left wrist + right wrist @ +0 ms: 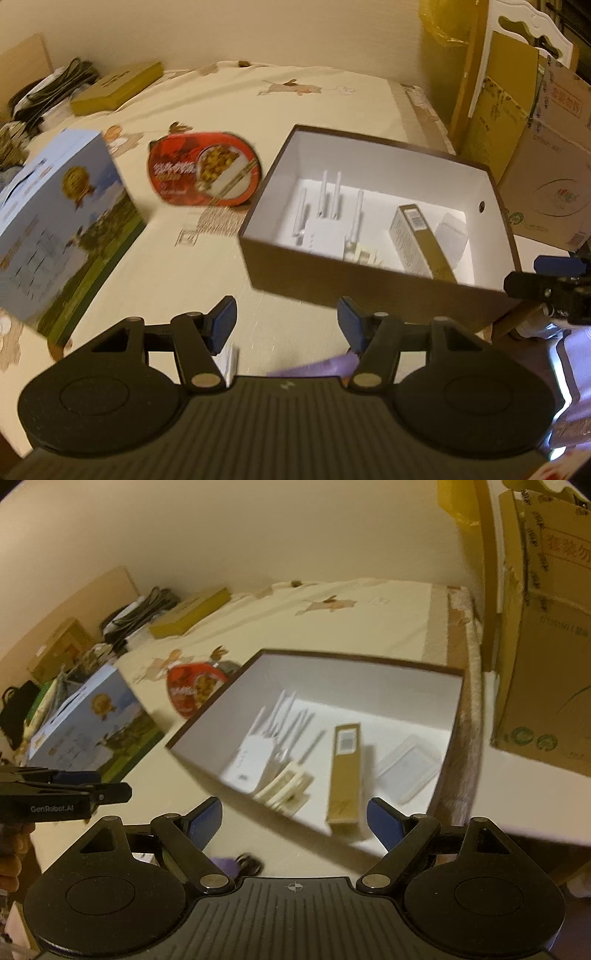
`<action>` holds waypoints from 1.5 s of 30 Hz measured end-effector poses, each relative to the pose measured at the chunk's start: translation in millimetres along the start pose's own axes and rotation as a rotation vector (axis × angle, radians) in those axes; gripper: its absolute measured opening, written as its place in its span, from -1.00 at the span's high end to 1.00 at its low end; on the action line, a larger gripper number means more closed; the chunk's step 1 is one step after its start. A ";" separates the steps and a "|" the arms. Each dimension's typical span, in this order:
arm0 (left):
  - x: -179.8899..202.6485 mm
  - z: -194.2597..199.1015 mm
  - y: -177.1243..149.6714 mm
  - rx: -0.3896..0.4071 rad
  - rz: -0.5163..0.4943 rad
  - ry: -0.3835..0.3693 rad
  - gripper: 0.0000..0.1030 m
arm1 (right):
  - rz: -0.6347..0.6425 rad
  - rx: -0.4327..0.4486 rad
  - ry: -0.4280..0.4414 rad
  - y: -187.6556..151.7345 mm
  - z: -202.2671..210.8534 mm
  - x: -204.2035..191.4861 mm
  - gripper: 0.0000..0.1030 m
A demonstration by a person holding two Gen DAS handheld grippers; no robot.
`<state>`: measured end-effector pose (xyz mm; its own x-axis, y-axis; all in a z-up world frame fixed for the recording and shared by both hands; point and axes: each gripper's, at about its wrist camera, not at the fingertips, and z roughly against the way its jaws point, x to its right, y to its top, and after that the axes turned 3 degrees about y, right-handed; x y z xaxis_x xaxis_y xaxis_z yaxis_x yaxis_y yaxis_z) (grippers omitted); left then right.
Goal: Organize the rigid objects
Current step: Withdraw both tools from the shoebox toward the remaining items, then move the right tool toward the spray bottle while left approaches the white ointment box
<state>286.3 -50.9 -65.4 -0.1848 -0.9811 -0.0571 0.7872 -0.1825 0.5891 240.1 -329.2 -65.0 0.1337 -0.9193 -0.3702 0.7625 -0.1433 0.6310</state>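
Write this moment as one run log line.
left tongs: open, empty | right tongs: open, empty | brown open cardboard box: holds white router, gold carton

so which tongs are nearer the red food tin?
Left. The left tongs hang open on the side of the open box where the red food tin lies; the right tongs hang open over the box's near edge, farther off.

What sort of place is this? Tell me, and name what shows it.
Probably a room in a home: a cartoon-print cloth covers the work surface, stacked cardboard cartons lean against the wall, and a food tin lies beside an open storage box.
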 end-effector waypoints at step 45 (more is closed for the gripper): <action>-40.6 -17.1 -147.6 -0.257 0.180 0.157 -0.10 | 0.203 -0.297 0.089 -110.1 -92.8 -53.3 -0.60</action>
<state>187.8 14.8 -163.8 0.0475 -0.9932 -0.1063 0.9251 0.0036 0.3797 207.8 -230.4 -178.0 0.3461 -0.8805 -0.3239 0.8634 0.1638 0.4773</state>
